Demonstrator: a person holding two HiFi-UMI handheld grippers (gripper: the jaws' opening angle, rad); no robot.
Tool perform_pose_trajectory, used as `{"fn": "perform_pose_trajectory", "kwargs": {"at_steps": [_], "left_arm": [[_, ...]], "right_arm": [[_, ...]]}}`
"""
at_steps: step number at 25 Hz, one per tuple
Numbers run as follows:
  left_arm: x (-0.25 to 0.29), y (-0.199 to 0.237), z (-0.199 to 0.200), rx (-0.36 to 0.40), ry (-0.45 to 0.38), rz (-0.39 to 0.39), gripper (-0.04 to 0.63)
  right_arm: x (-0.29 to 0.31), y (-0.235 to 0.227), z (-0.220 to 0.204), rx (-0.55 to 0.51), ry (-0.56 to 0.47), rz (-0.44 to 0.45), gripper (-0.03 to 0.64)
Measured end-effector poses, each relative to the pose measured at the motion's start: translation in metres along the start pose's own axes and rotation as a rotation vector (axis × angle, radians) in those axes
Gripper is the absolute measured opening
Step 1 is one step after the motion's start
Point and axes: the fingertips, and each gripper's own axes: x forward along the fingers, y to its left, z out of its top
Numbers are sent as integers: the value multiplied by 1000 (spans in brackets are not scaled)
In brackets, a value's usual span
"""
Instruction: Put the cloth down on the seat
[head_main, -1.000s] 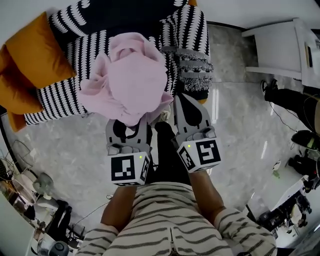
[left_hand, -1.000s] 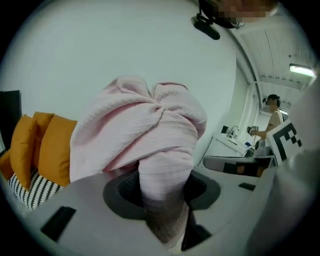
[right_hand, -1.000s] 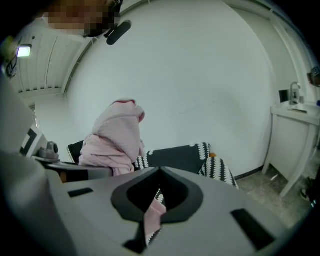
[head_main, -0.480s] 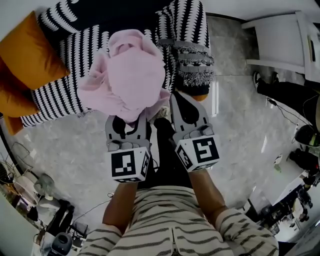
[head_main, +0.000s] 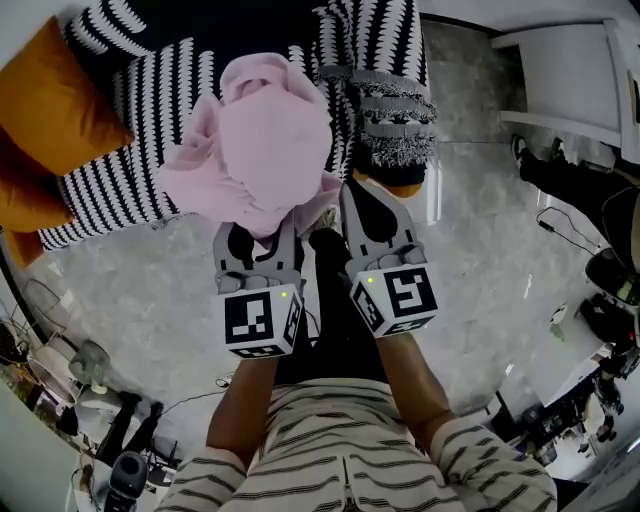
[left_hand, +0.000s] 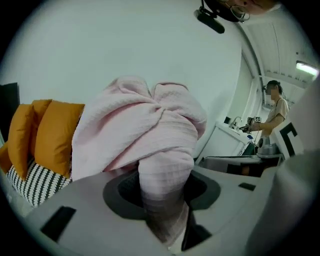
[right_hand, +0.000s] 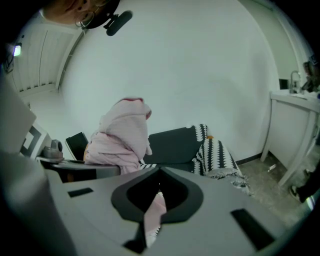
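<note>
A bunched pink cloth hangs in the air in front of a sofa seat draped with a black-and-white striped throw. My left gripper is shut on a thick fold of the cloth, which fills the left gripper view. My right gripper is shut on a thin strip of the same cloth; in the right gripper view the main bundle hangs to the left, with the dark sofa seat behind it.
Orange cushions lie at the sofa's left end. A fringed end of the throw hangs over the sofa's right arm. A white cabinet stands at the right on the marble floor. Another person stands by a counter.
The view has shifted slightly, and the sofa sits a little higher in the frame. Both grippers keep their hold on the cloth.
</note>
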Motion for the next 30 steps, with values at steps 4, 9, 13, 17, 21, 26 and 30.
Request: {"fn": "perform_pose_trajectory", "kwargs": {"at_steps": [4, 9, 13, 17, 21, 26, 30], "left_arm": [[12, 4, -17, -12, 25, 0, 178], [31, 10, -36, -32, 52, 0, 178], [44, 10, -47, -36, 70, -4, 178], [52, 10, -53, -42, 86, 2, 178], [64, 11, -60, -48, 108, 3, 178], [75, 16, -70, -48, 135, 13, 178], [87, 21, -79, -44, 162, 21, 178]], "right_arm": [[5, -9, -13, 14, 9, -13, 12], [15, -20, -34, 29, 37, -14, 12], [22, -25, -44, 42, 51, -17, 12], [30, -30, -52, 49, 66, -22, 12], [36, -37, -59, 56, 79, -36, 12], [42, -40, -69, 62, 96, -45, 12], [51, -45, -76, 71, 116, -53, 12]]}}
